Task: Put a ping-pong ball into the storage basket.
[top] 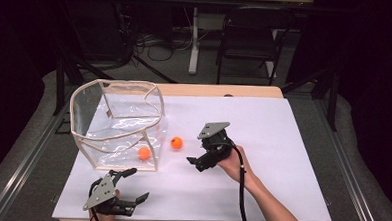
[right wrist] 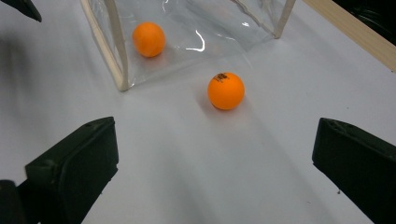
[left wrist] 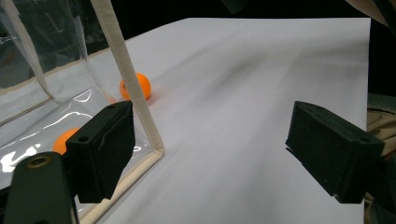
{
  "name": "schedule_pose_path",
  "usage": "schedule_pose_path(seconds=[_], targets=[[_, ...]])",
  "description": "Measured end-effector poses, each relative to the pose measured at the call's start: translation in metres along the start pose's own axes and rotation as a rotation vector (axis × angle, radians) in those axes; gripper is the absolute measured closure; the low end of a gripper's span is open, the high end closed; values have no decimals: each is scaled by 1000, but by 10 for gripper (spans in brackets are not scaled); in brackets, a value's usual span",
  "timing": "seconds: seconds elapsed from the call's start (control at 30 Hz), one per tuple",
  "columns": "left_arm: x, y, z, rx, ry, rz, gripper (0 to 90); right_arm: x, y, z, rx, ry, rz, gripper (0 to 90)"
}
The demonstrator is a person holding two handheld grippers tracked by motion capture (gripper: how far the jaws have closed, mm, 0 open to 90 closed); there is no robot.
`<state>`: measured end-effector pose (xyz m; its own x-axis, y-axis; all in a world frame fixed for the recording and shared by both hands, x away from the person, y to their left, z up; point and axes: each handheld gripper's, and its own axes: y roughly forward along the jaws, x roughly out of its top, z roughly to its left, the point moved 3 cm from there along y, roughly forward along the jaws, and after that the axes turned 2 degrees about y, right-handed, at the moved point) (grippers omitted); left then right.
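Observation:
A clear plastic bag (top: 117, 118) with beige trim stands open on the left of the white sheet. One orange ball (top: 143, 153) lies inside it at its near right corner, seen through the wall (right wrist: 149, 39) (left wrist: 63, 141). A second orange ball (top: 176, 142) rests on the sheet just right of the bag (right wrist: 226, 90), partly behind the bag's trim (left wrist: 138, 87) in the left gripper view. My right gripper (top: 198, 155) is open, a short way right of that ball and pointing at it (right wrist: 215, 158). My left gripper (top: 137, 183) is open near the front edge, below the bag's corner (left wrist: 217, 149).
The white sheet (top: 262, 143) covers a wooden table (top: 225, 90). A dark chair (top: 249, 40) and a white post (top: 194, 40) stand on the floor beyond the table. A person's forearm (top: 270, 209) comes in from the bottom right.

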<state>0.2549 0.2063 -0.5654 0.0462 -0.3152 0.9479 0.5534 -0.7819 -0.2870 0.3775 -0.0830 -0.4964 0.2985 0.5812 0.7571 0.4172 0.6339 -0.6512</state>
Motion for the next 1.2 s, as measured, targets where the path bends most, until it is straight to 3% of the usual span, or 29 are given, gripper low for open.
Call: schedule_pose_path(seconds=[0.7,1.2], targets=[[0,1,0,-9,0,0,156,7,7,-6,-44,-7,10,2],[-1,1,2,-8,-3,5,156,13,23,-10,-66,-21,22,1]])
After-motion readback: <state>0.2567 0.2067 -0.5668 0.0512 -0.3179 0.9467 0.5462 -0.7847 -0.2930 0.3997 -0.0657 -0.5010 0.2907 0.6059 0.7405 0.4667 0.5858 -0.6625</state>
